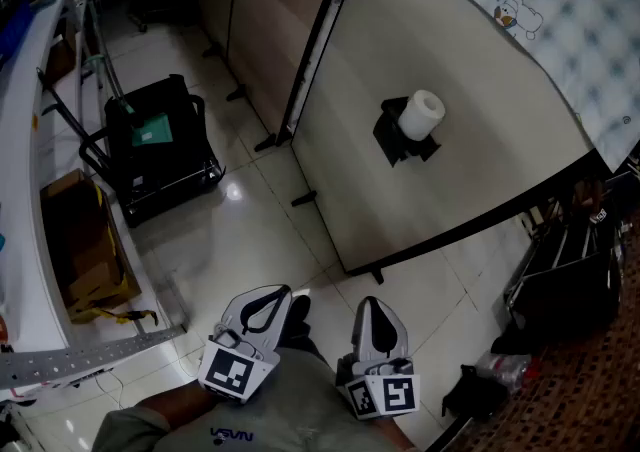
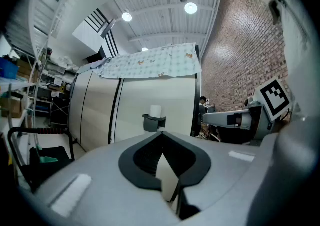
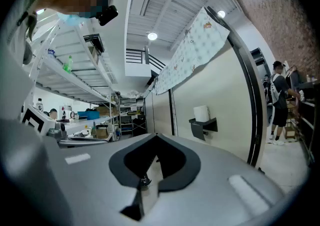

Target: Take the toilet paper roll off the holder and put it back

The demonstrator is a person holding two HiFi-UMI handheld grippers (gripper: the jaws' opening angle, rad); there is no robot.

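Note:
A white toilet paper roll (image 1: pixel 421 113) stands upright on a black holder (image 1: pixel 397 141) fixed to a beige partition panel (image 1: pixel 470 160). My left gripper (image 1: pixel 262 312) and right gripper (image 1: pixel 376 324) hang low, close to my body and far from the roll. Both have their jaws shut with nothing between them. In the left gripper view the roll (image 2: pixel 156 111) and holder (image 2: pixel 152 123) lie straight ahead, beyond the closed left gripper (image 2: pixel 161 134). In the right gripper view the roll (image 3: pixel 201 113) and holder (image 3: pixel 204 127) sit right of the closed right gripper (image 3: pixel 156 136).
A black cart (image 1: pixel 160 145) and a cardboard box (image 1: pixel 85 250) stand on the tiled floor at left, beside a white bench (image 1: pixel 22 170). Black bags (image 1: pixel 565 280) lie at the right. A patterned cloth (image 1: pixel 560 10) drapes the panel top. A person (image 3: pixel 279 101) stands beyond the panel's edge.

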